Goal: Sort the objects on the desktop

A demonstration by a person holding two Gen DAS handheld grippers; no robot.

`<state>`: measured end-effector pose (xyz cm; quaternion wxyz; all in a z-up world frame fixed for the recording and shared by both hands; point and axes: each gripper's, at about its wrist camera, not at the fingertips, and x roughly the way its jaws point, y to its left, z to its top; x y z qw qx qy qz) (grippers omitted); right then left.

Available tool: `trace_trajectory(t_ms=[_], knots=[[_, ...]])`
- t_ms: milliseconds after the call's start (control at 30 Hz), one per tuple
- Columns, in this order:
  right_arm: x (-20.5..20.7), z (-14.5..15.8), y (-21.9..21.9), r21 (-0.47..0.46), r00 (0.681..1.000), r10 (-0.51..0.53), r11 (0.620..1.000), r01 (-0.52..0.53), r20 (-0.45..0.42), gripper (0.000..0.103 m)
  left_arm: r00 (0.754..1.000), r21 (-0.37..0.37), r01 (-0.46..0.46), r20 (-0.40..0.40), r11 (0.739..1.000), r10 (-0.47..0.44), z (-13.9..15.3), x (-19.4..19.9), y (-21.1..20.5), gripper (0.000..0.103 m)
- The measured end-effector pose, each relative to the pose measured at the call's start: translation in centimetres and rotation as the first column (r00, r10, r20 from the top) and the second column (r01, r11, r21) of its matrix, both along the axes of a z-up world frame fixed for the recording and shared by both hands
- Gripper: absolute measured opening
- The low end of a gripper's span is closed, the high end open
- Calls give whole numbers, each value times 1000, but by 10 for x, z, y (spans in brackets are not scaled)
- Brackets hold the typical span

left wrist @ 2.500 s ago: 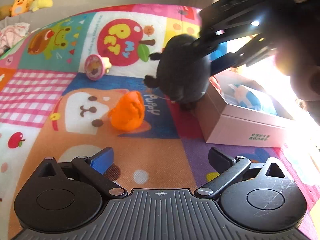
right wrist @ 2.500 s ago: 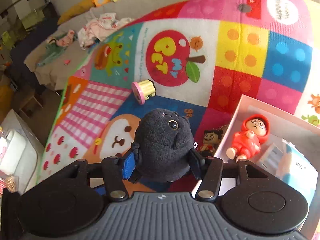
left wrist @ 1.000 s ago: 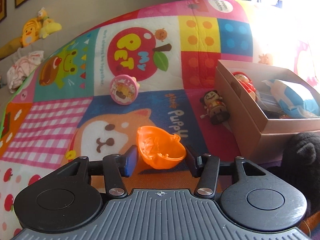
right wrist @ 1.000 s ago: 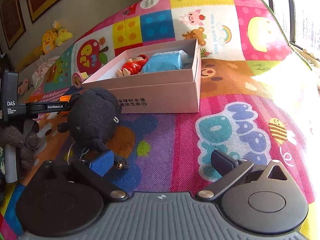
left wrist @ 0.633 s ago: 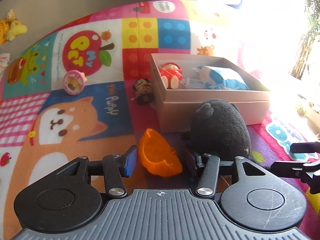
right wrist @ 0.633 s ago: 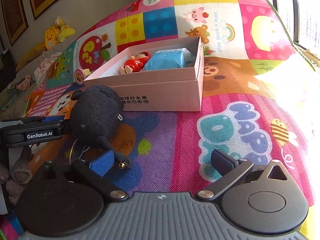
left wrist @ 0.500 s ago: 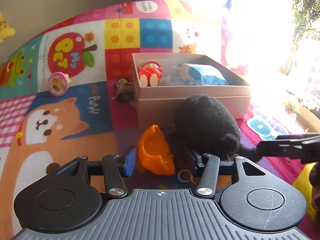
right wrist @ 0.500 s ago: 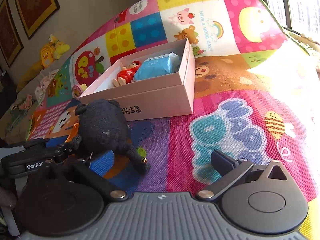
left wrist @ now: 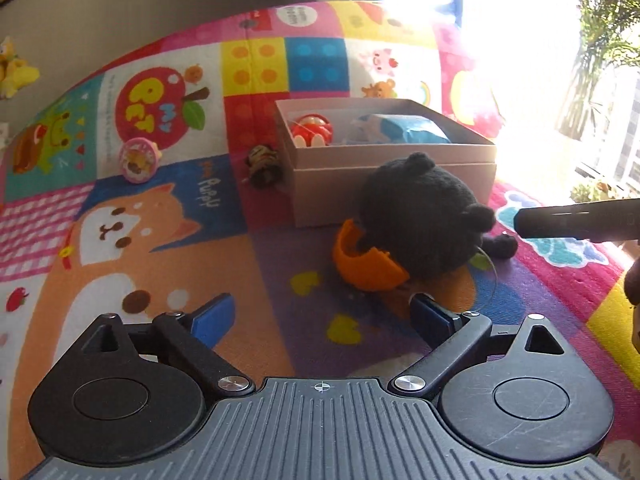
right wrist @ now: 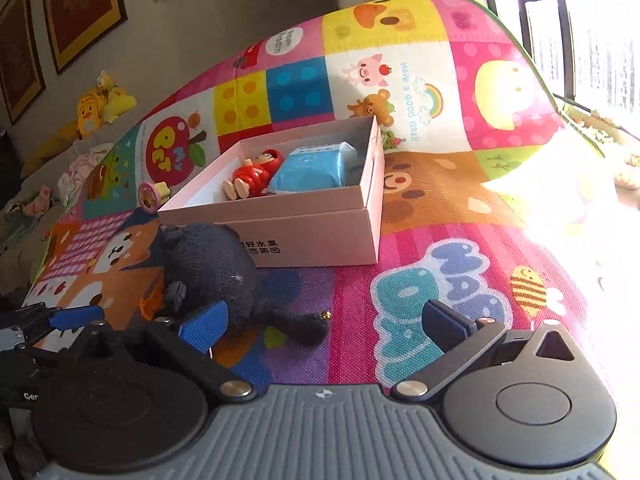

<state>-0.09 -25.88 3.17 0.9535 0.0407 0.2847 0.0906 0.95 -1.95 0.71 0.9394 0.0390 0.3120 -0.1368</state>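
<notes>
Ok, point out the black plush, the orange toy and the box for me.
black plush [left wrist: 420,216]: left wrist view, middle of its body.
orange toy [left wrist: 368,266]: left wrist view, outer shell.
box [right wrist: 312,226]: right wrist view, near side wall.

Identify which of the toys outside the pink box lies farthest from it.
The round pink toy, alone beside the apple patch. The small brown figure sits right by the pink box, and the black plush and orange shell lie just before it.
</notes>
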Motion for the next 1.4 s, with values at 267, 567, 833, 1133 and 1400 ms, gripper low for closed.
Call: trace_trajectory(t_ms=[267,567,833,1133,1400], knots=[[27,20,84,-177,982,187,968,-177,40,85,999,-42,-38,-36,998,37,-3,6,10,100],[48,0,75,-110,981,165,978,-176,-104,66,998,-66,-50,-46,997,47,-4,7,14,101],[32,12,4,386,939,273,905,-177,-210,67,997,-69,-53,-57,996,49,-5,9,15,101],[9,1,-27,211,993,29,977,-5,-111,96,997,-47,-54,-59,997,51,-5,9,12,101],[7,4,-46,-40,979,-204,978,204,19,103,997,-23,-57,-61,998,56,-7,10,10,102]])
